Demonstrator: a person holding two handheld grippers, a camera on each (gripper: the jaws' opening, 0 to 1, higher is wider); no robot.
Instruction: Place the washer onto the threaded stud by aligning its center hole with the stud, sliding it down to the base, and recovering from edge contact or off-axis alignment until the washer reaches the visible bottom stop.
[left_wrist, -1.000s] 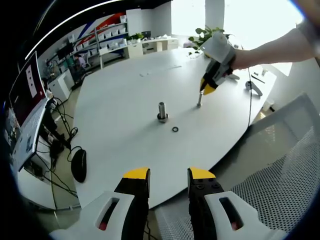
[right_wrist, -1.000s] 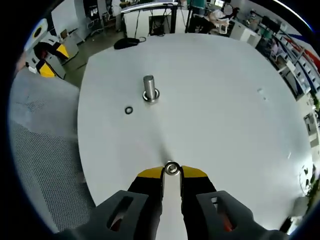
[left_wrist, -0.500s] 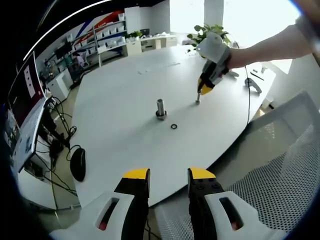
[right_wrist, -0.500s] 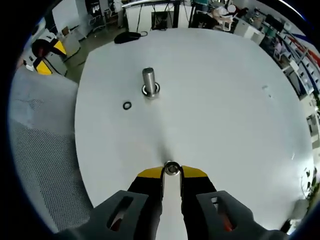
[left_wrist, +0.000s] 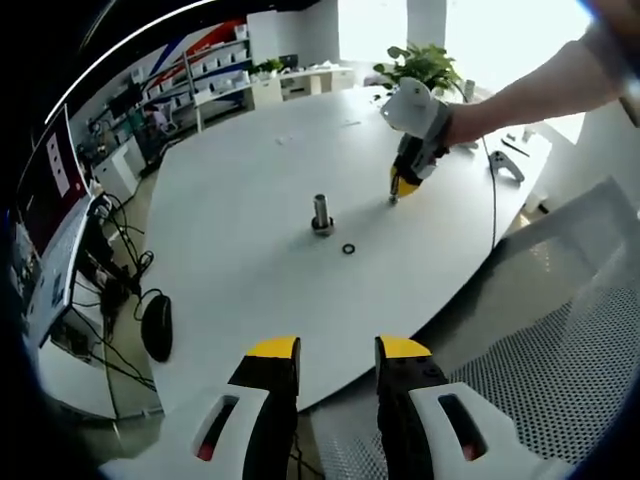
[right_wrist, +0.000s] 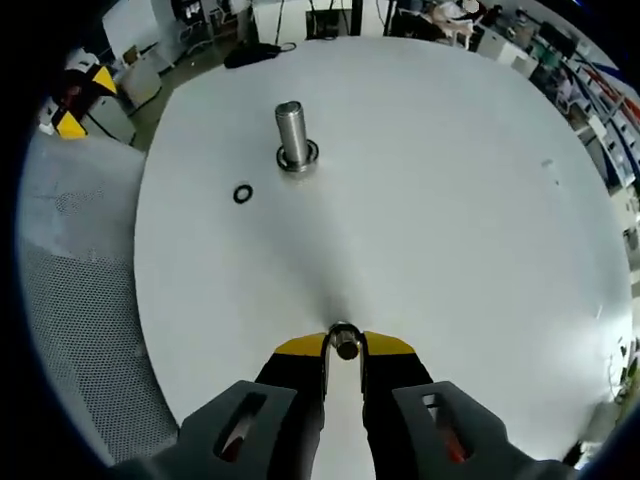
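Washer (right_wrist: 344, 345): a small metal ring, pinched between the yellow tips of the right gripper (right_wrist: 343, 347), jaws closed on it. In the right gripper view it sits low over the white table (right_wrist: 450, 200); I cannot tell whether it touches the surface or hangs just above it. In the left gripper view the right gripper (left_wrist: 404, 182) is seen from outside, held by a person's outstretched arm (left_wrist: 540, 85), tip pointing down at the tabletop, off to the side of the stud.

Threaded stud (right_wrist: 291, 131) stands upright near the table's middle, a grey cylinder with a wider collar or nut at its base. Shaft above the collar looks bare; nothing threaded on it as far as can be made out. A small black ring (right_wrist: 242, 193) lies flat on the table near the stud, apart from it; also visible in the left gripper view (left_wrist: 348, 248).

Left gripper (left_wrist: 336, 350): jaws parted, nothing between them, held back off the table edge over a mesh chair (left_wrist: 560, 340). Idle.

Progress, by my reading: pickup done, washer in hand. Not yet carried to the stud, well apart from it. Left to do: bring it over the stud top, centre the hole, slide down to the base collar, correct any snag on the edge.
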